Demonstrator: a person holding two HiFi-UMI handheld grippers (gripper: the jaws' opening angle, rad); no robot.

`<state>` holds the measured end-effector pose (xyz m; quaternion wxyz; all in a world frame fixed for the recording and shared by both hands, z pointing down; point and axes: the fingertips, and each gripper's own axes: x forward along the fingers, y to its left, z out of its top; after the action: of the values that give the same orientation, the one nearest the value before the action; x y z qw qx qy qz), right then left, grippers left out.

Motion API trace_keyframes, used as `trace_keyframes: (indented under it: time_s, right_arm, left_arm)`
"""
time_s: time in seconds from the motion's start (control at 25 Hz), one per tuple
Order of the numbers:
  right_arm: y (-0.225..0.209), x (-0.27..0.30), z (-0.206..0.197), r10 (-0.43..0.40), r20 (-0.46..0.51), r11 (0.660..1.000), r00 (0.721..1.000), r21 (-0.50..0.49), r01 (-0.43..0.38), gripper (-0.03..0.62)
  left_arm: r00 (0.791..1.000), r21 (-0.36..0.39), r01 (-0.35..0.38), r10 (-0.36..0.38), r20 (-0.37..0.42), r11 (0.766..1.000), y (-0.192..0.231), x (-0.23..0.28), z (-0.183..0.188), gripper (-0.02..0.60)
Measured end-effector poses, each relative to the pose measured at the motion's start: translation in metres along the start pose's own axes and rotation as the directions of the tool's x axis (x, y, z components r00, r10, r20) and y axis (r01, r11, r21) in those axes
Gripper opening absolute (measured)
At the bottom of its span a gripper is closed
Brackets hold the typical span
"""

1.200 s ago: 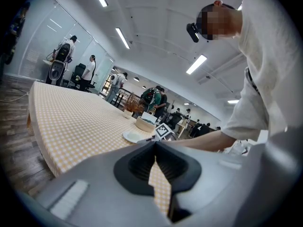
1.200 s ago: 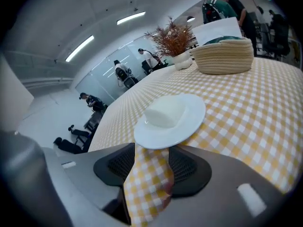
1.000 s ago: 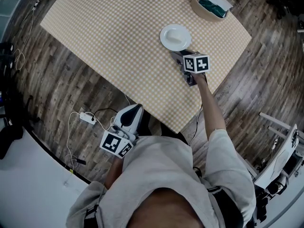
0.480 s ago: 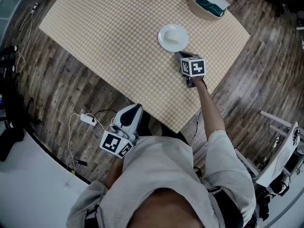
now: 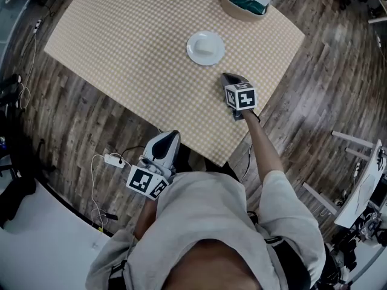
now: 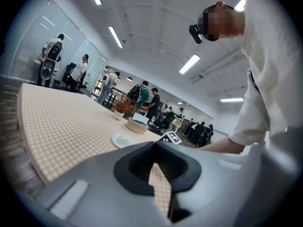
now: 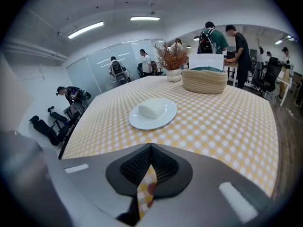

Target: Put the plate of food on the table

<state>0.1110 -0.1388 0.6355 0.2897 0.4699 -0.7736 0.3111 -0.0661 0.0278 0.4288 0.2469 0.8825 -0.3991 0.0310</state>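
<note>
A white plate point(image 5: 205, 47) point(image 7: 153, 113) point(image 6: 124, 140) with a white block of food point(image 7: 152, 109) rests on the yellow checked table point(image 5: 133, 47). My right gripper point(image 5: 228, 77) point(image 7: 150, 149) is shut and empty, hovering over the table a short way on the near side of the plate, apart from it. My left gripper point(image 5: 162, 145) point(image 6: 155, 148) is shut with nothing in it, held low beside my body, off the table's near edge.
A woven basket point(image 5: 243, 3) point(image 7: 204, 80) with a green cloth and white card stands at the table's far right corner. A vase of dried twigs point(image 7: 172, 60) is behind it. Cables and a power strip point(image 5: 112, 160) lie on the wooden floor. People stand in the background.
My right gripper has let go of the plate, pulled back toward me, and its jaws have shut. The plate stays on the table. The left gripper has not moved.
</note>
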Motion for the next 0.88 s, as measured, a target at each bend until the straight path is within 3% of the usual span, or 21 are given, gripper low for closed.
trace_keyframes:
  time_s: [0.36, 0.56, 0.88]
  right_arm:
    - [0.013, -0.102, 0.010, -0.027, 0.174, 1.000, 0.984, 0.014, 0.025, -0.002]
    - [0.028, -0.175, 0.020, -0.056, 0.330, 0.998, 0.942, 0.033, 0.048, -0.002]
    - [0.066, -0.255, 0.016, -0.075, 0.470, 0.997, 0.880, 0.055, 0.055, -0.002]
  left_arm:
    - [0.990, 0.118, 0.140, -0.143, 0.015, 0.983, -0.056, 0.021, 0.029, 0.009]
    - [0.981, 0.183, 0.181, -0.191, 0.037, 0.966, -0.081, 0.027, 0.051, 0.009]
    - [0.972, 0.262, 0.206, -0.229, 0.059, 0.943, -0.101, 0.028, 0.072, 0.009]
